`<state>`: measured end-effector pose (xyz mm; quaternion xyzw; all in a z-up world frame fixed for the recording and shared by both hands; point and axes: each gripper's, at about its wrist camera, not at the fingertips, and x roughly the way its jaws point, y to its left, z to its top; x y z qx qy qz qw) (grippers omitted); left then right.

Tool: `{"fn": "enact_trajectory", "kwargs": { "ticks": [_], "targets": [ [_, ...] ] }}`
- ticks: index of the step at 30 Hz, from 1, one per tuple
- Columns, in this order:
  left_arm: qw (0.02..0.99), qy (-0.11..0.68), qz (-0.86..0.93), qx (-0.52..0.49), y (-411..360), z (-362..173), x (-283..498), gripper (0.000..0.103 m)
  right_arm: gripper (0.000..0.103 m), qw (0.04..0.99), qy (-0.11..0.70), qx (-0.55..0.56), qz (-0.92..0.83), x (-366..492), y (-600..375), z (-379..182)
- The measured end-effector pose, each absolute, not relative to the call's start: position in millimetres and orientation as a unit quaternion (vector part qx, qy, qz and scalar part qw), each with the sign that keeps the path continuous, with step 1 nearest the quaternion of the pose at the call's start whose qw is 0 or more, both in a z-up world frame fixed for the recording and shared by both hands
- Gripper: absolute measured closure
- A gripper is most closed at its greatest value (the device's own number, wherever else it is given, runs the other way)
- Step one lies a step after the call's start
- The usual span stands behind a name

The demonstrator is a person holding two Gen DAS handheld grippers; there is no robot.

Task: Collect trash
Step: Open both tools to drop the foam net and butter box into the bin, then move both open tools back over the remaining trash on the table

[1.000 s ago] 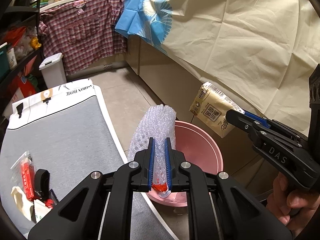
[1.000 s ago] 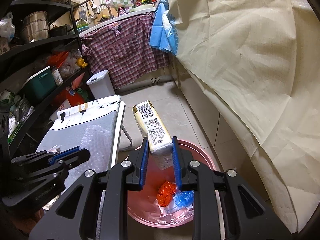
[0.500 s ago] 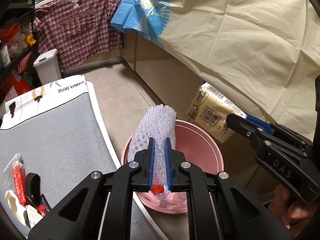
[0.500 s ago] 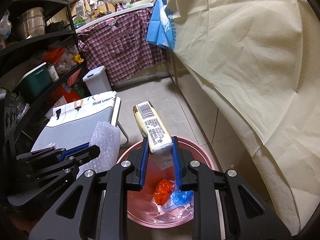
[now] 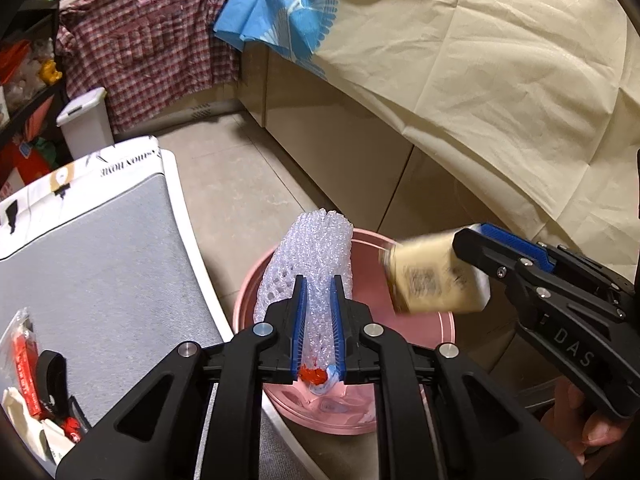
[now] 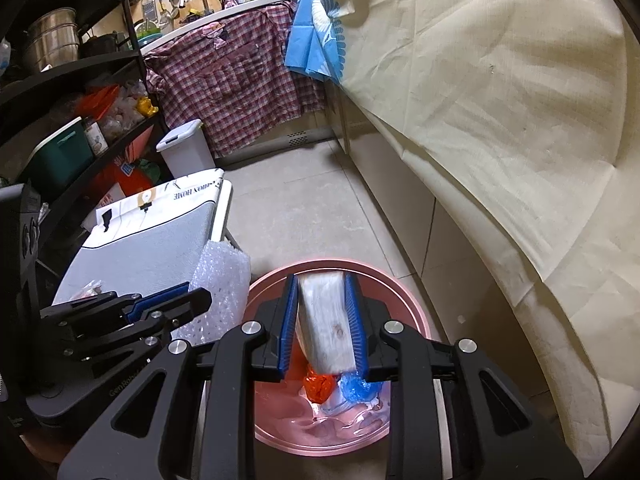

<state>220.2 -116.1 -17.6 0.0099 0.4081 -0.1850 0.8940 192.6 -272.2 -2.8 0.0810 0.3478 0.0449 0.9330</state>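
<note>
My left gripper (image 5: 318, 300) is shut on a roll of clear bubble wrap (image 5: 316, 256) and holds it over the near rim of the pink bin (image 5: 436, 412). My right gripper (image 6: 322, 320) has opened wider. The cream drink carton (image 6: 326, 332) is blurred between its blue pads, tipping down into the pink bin (image 6: 416, 312). The carton (image 5: 432, 280) also shows blurred in the left wrist view beside the right gripper's fingers (image 5: 504, 240). Orange (image 6: 318, 386) and blue (image 6: 358, 386) plastic scraps lie in the bin.
A grey-topped table (image 5: 92, 264) stands left of the bin with small wrappers (image 5: 24, 356) at its near corner. A cream cloth (image 5: 500, 80) hangs over cabinets on the right. A white lidded bin (image 6: 184, 152) and dark shelves (image 6: 60, 92) stand at the back left.
My right gripper has opened wider and the carton has tilted down from upright, slipping toward the bin. My left gripper has carried the bubble wrap further over the bin.
</note>
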Motion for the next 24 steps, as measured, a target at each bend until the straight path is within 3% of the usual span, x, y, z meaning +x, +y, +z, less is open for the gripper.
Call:
{"fn": "enact_trajectory", "kwargs": {
  "ticks": [1, 5, 24],
  "targets": [
    [0.894, 0.410, -0.182, 0.010, -116, -18, 221, 0.075, 0.074, 0.932, 0.349, 0.082, 0.044, 193, -273, -4],
    [0.897, 0.406, -0.177, -0.002, -109, -16, 222, 0.070, 0.059, 0.931, 0.352, 0.086, 0.036, 194, -275, -6],
    [0.923, 0.354, -0.149, 0.005, -34, 47, 162, 0.070, 0.058, 0.945, 0.308, 0.050, 0.096, 169, -243, 15]
  ]
}}
